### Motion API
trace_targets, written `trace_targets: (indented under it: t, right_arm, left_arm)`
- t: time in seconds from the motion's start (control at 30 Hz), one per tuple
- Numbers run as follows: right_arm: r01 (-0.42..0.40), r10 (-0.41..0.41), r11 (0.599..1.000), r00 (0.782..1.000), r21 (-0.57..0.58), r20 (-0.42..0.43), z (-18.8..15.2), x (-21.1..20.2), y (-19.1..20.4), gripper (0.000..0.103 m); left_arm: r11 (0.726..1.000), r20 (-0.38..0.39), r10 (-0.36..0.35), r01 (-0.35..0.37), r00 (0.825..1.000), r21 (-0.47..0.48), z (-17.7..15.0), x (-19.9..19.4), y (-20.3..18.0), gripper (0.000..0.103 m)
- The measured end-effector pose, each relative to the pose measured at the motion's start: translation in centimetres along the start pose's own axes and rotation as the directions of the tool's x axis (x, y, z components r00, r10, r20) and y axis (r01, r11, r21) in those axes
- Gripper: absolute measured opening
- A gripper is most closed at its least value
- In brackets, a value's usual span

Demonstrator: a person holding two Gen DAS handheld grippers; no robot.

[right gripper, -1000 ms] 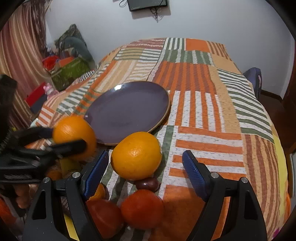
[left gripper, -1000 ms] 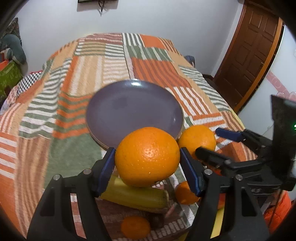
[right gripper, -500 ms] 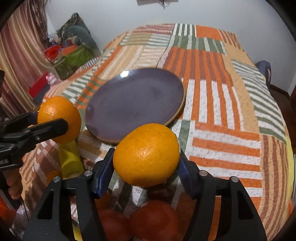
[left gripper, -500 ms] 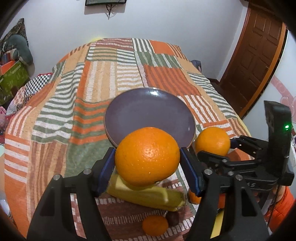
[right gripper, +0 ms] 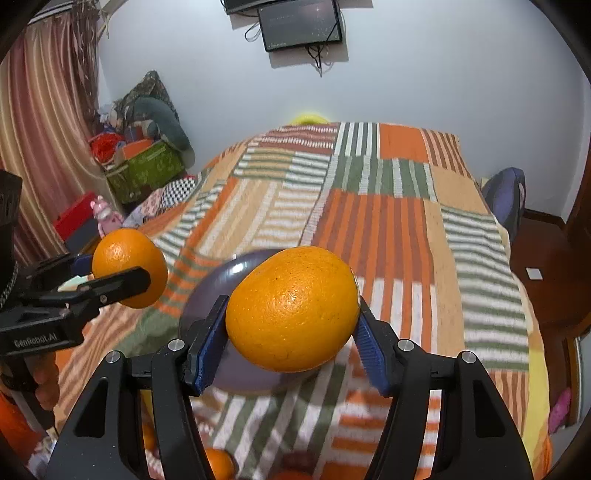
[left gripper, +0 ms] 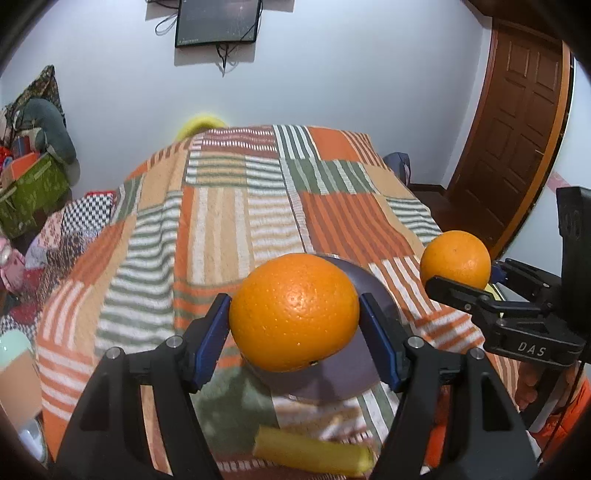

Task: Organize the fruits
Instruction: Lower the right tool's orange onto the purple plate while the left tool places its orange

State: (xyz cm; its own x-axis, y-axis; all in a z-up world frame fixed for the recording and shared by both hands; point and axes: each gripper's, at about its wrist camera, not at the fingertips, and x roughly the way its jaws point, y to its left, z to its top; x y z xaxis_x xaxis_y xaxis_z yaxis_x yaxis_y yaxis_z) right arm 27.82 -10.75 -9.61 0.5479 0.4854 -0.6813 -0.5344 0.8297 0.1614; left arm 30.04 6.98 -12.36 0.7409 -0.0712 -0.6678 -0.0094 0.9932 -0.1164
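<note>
left gripper (left gripper: 294,326): jaws clamp one orange (left gripper: 294,312) above purple plate (left gripper: 376,295) | right gripper (right gripper: 291,328): jaws clamp second orange (right gripper: 292,308), hiding plate middle | bed blanket (left gripper: 229,221): one banana (left gripper: 314,452) below

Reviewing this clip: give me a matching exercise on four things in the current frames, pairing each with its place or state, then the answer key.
Things:
1. left gripper
2. purple plate
3. banana
4. screen

Places or states:
A. mounted on the white wall
B. lying on the striped blanket, below and nearer than the grippers
C. shut on an orange, held in the air
D. resting on the blanket, partly hidden behind the held oranges

Pairs: 1-C, 2-D, 3-B, 4-A

The right gripper also holds an orange.
</note>
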Motion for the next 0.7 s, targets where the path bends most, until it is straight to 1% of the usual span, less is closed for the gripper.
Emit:
trace_targets:
  t: [0.1, 0.17, 0.4, 0.53, 0.63, 0.7]
  right_arm:
    - [0.002, -0.002, 1.0, 1.0, -0.002, 0.015, 0.9, 0.7, 0.0, 0.06]
    - [0.015, -0.014, 1.0, 1.0, -0.011, 0.021, 1.4, 1.5, 0.2, 0.06]
    - [0.012, -0.013, 0.999, 1.0, -0.03, -0.019, 1.9, 4.9, 0.6, 0.06]
    - [0.003, -0.006, 1.0, 0.996, -0.025, -0.089, 1.8, 7.5, 0.2, 0.06]
    - [0.02, -0.026, 0.999, 0.991, -0.046, -0.133, 1.4, 9.0, 0.1, 0.06]
    - [0.015, -0.024, 0.998, 0.986, -0.055, -0.168, 1.0, 9.9, -0.1, 0.06]
  left_arm:
    - [1.0, 0.001, 0.013, -0.013, 1.0, 0.009, 1.1, 0.8, 0.3, 0.069]
    - [1.0, -0.012, 0.019, -0.019, 1.0, 0.01, 1.7, 1.9, 0.6, 0.069]
    - [1.0, -0.074, 0.025, -0.025, 0.997, 0.001, 2.2, 6.0, 1.7, 0.069]
    - [1.0, -0.128, 0.014, -0.014, 0.992, 0.004, 1.9, 8.6, 2.1, 0.069]
    - [1.0, -0.167, -0.009, 0.009, 0.986, -0.001, 1.4, 10.5, 2.3, 0.069]
    - [1.0, -0.199, -0.027, 0.026, 0.98, -0.008, 1.1, 11.8, 2.5, 0.069]
